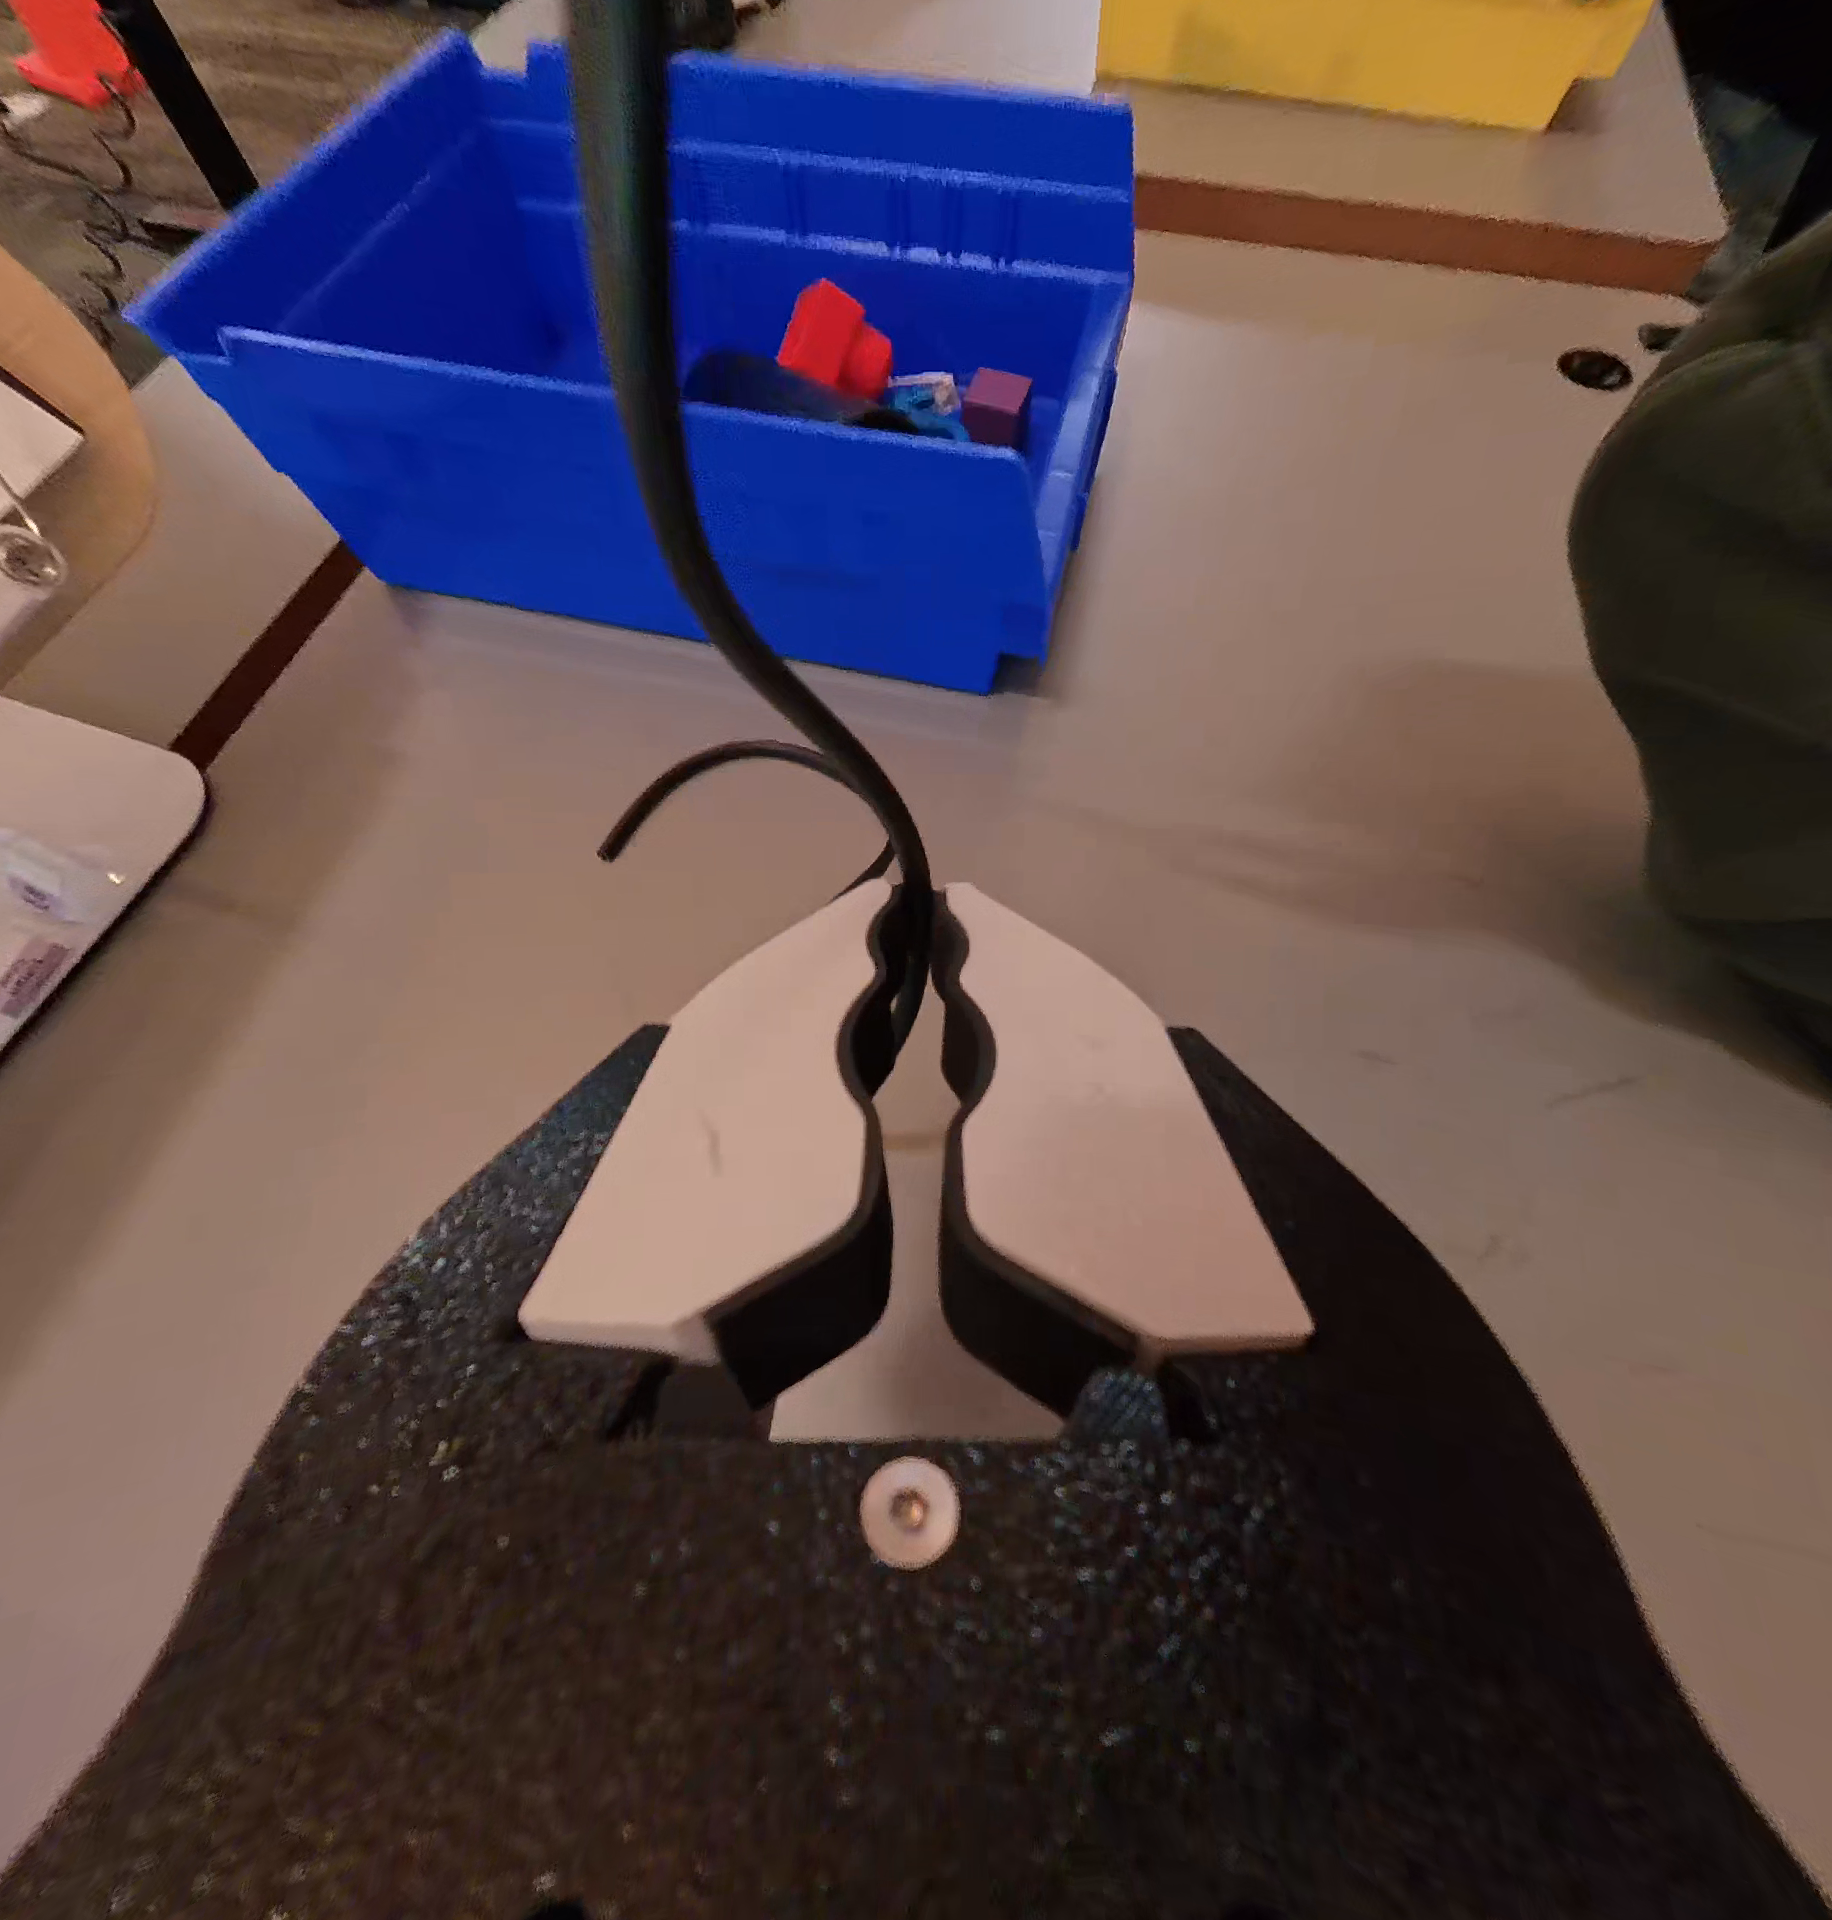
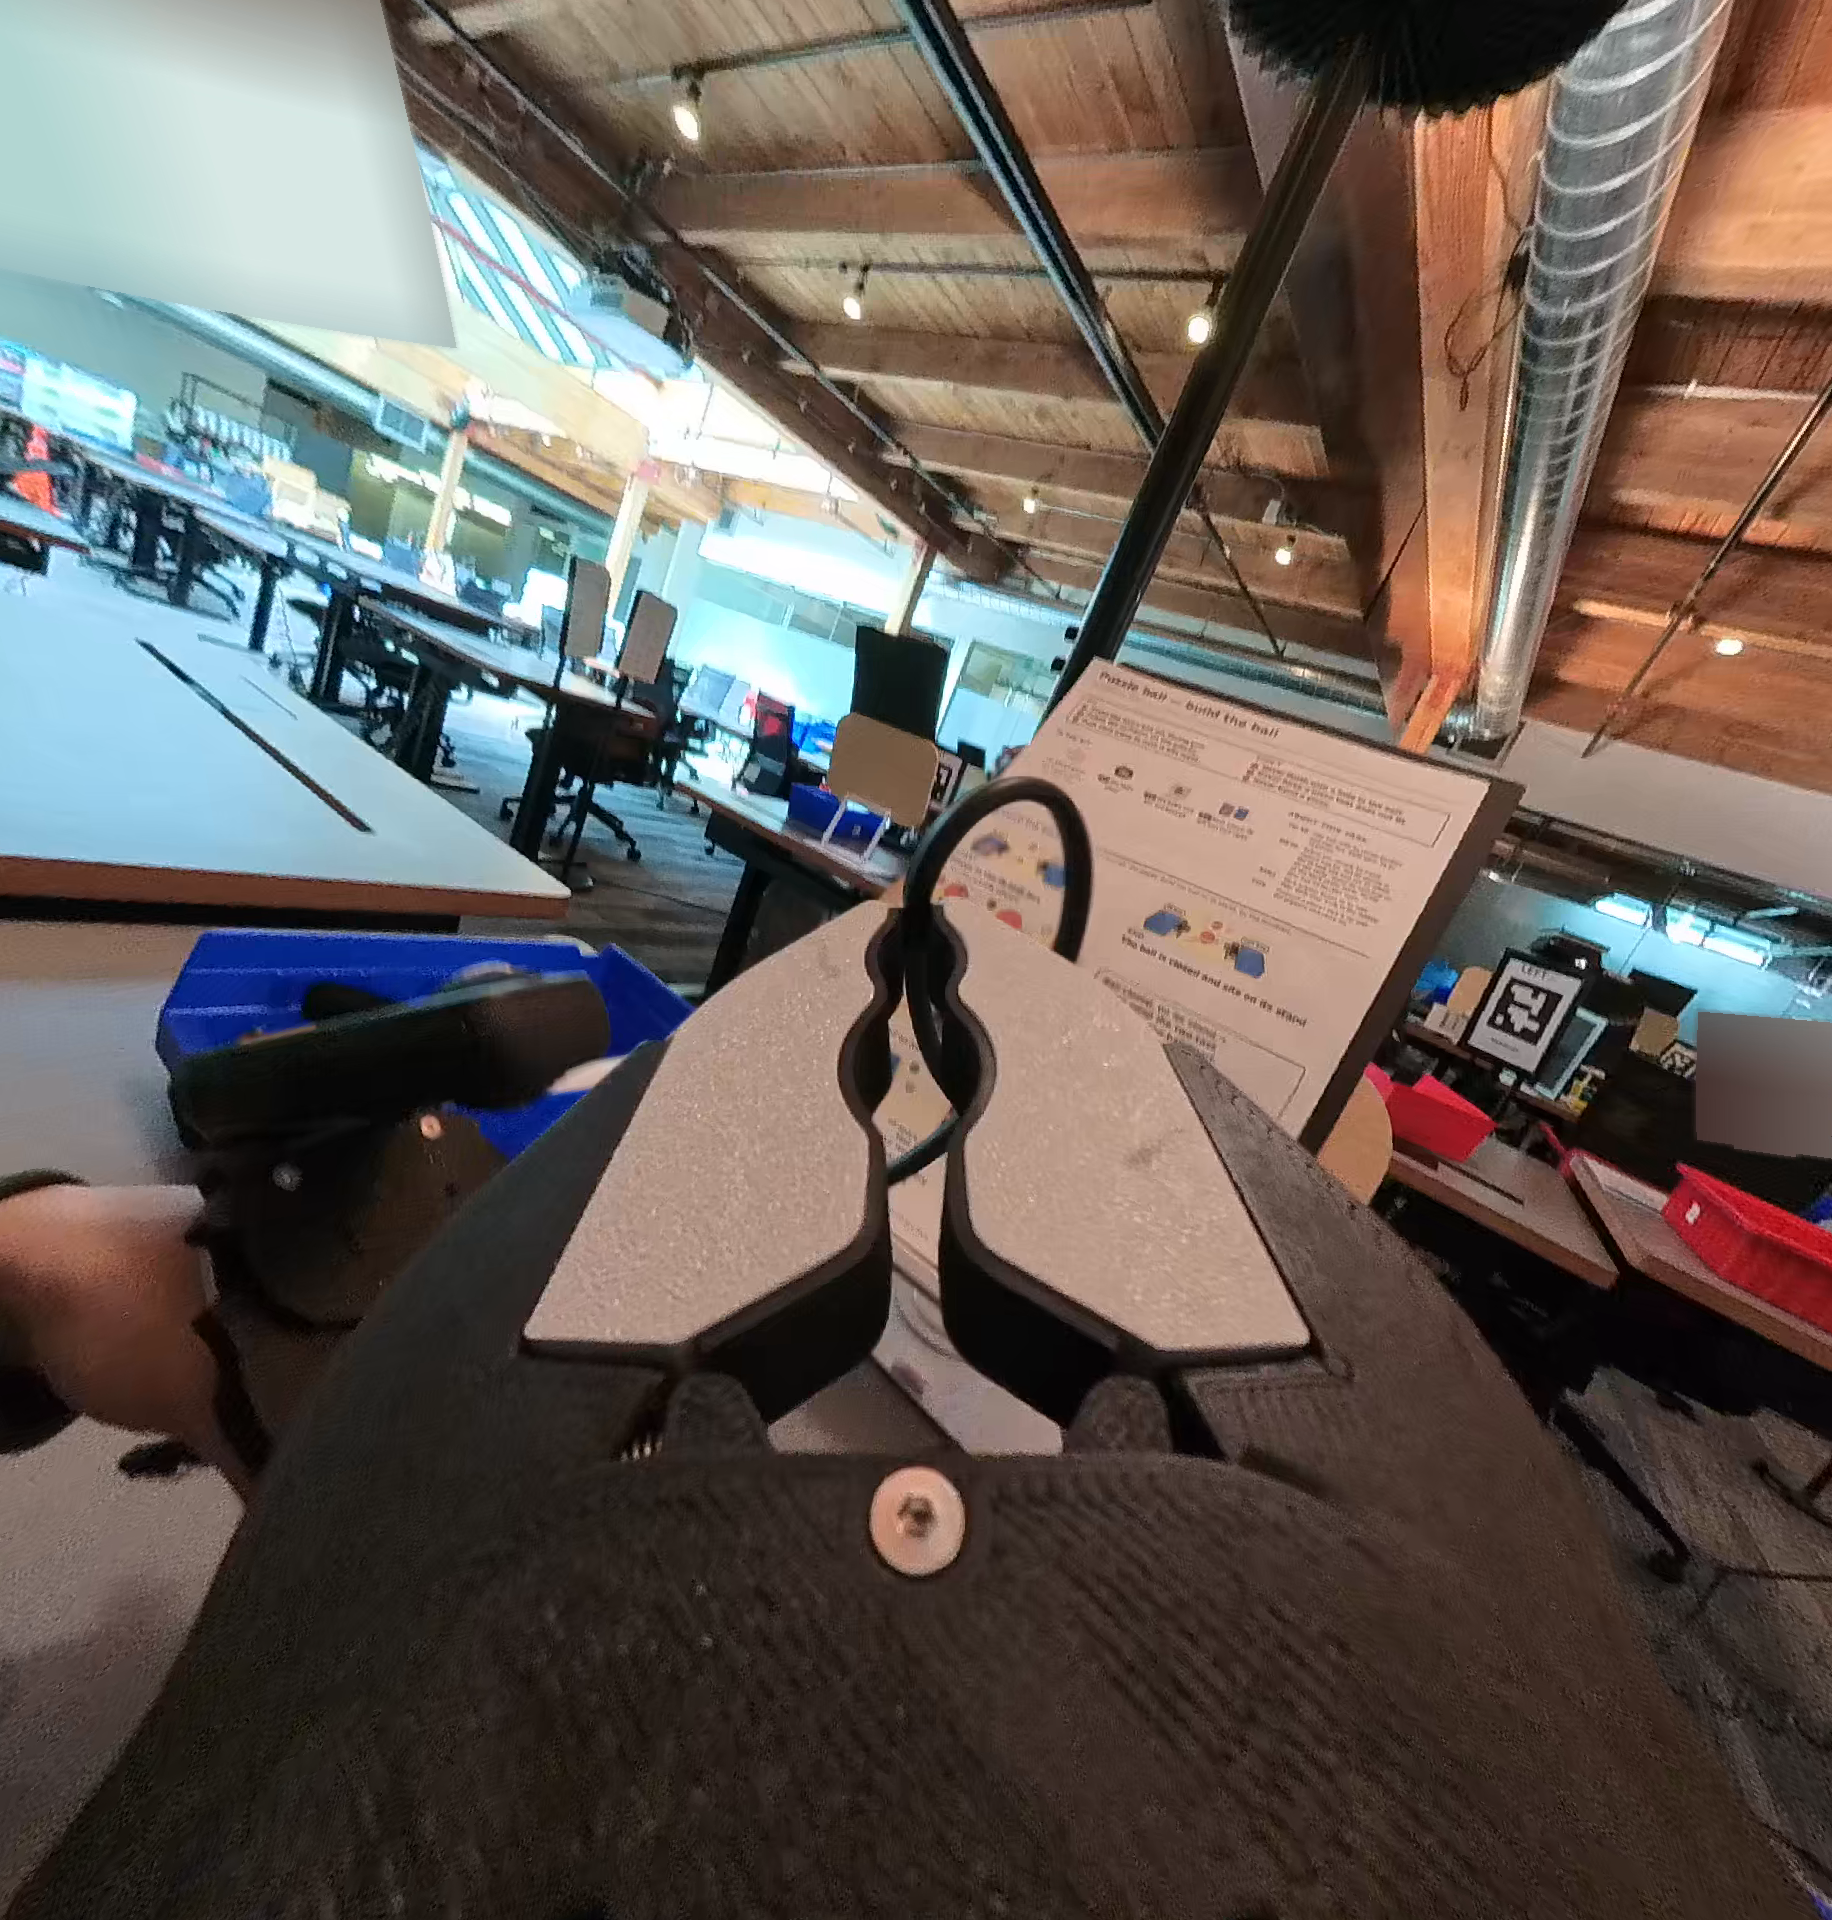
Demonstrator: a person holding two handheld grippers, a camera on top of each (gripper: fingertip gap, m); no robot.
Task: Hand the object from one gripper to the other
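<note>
Both grippers grip the object at once, so I judge this as the middle of the handover, with the transfer of hold not yet completed. The object is a black cable [image 1: 787, 665]. In the left wrist view it comes down from the top centre of the frame, curves across the front of the blue bin [image 1: 538, 488] and runs in between the tips of the left gripper [image 1: 917, 914], whose fingers [image 1: 777, 1081] are pressed nearly together and pinch it; a thin loose end curls out to the left of the tips, above the table [image 1: 1307, 831]. In the right wrist view the right gripper [image 2: 917, 925] has its tips closed on the same cable, which arches in a small loop above them at frame centre and passes back down through the scalloped gap between the fingers. The left gripper shows in that view at lower left, in front of the blue bin, with a hand on its grip at the far left edge. Which gripper is giver and which receiver cannot be told from these views. Next move, as I judge it: one gripper must spread its fingers and back off along the cable while the other keeps its pinch firm. Risk: a limp cable may drag or snag in the scallops on release.
</note>
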